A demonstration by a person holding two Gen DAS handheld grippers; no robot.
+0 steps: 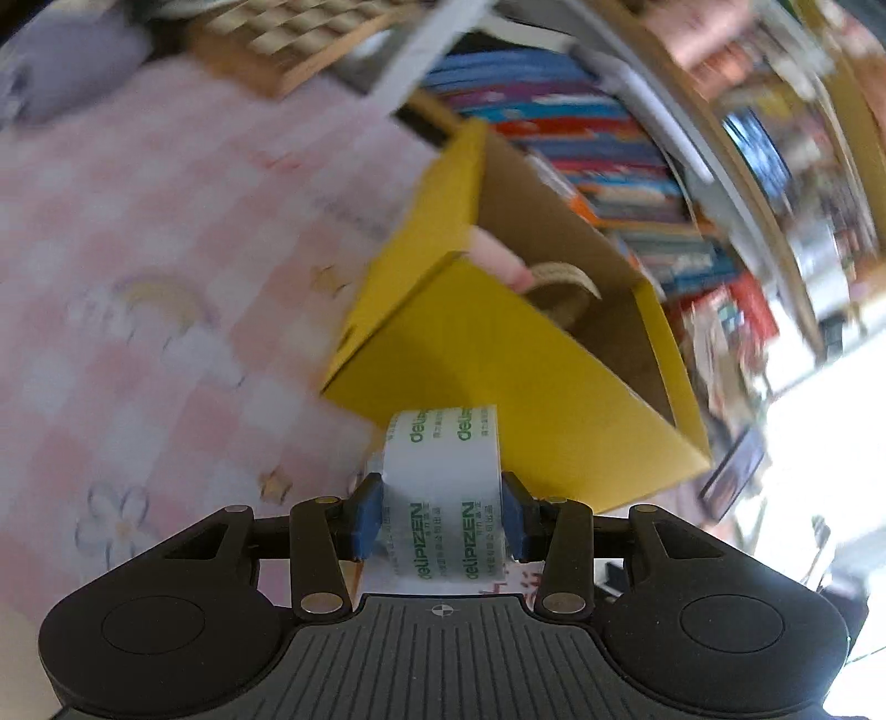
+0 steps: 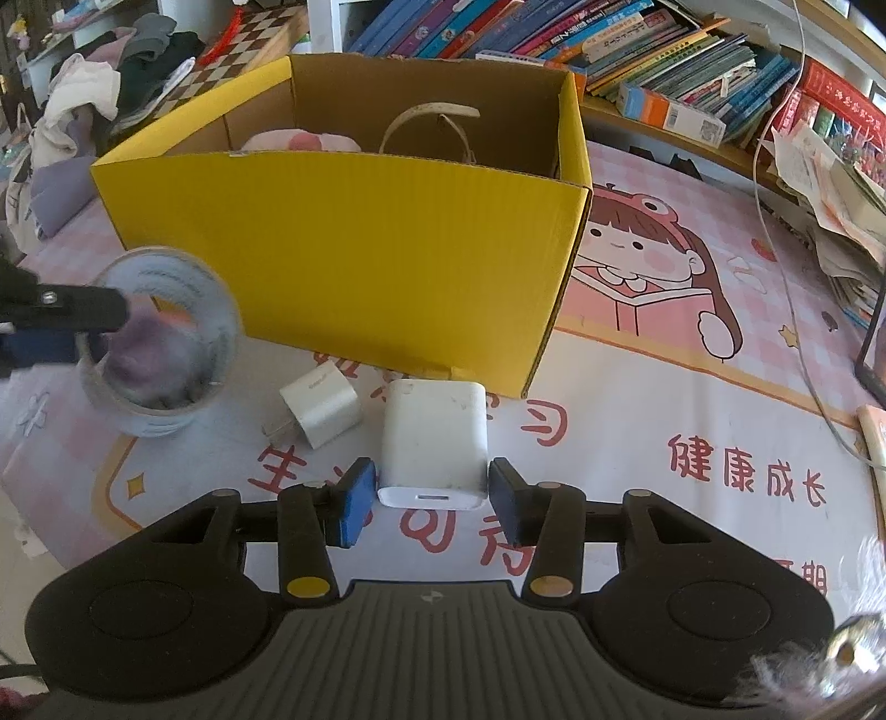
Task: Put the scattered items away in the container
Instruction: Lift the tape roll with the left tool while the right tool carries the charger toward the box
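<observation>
My left gripper [image 1: 442, 512] is shut on a clear tape roll [image 1: 446, 487] with green print, held above the pink mat just short of the yellow cardboard box [image 1: 498, 382]. The same roll [image 2: 160, 343] and left gripper show blurred at the left of the right wrist view. My right gripper [image 2: 429, 498] has its blue pads on either side of a large white charger [image 2: 434, 443] lying on the mat in front of the box [image 2: 354, 260]. A smaller white plug [image 2: 321, 407] lies to its left. The box holds a pink item [image 2: 302, 141] and a tan tape roll [image 2: 429, 130].
Shelves of books [image 2: 637, 50] run behind the box. Clothes [image 2: 94, 94] and a checkered board [image 2: 243, 39] lie at the back left. A white cable [image 2: 786, 249] and a paper stack [image 2: 847, 210] are at the right. A dark tablet edge [image 2: 872, 354] stands far right.
</observation>
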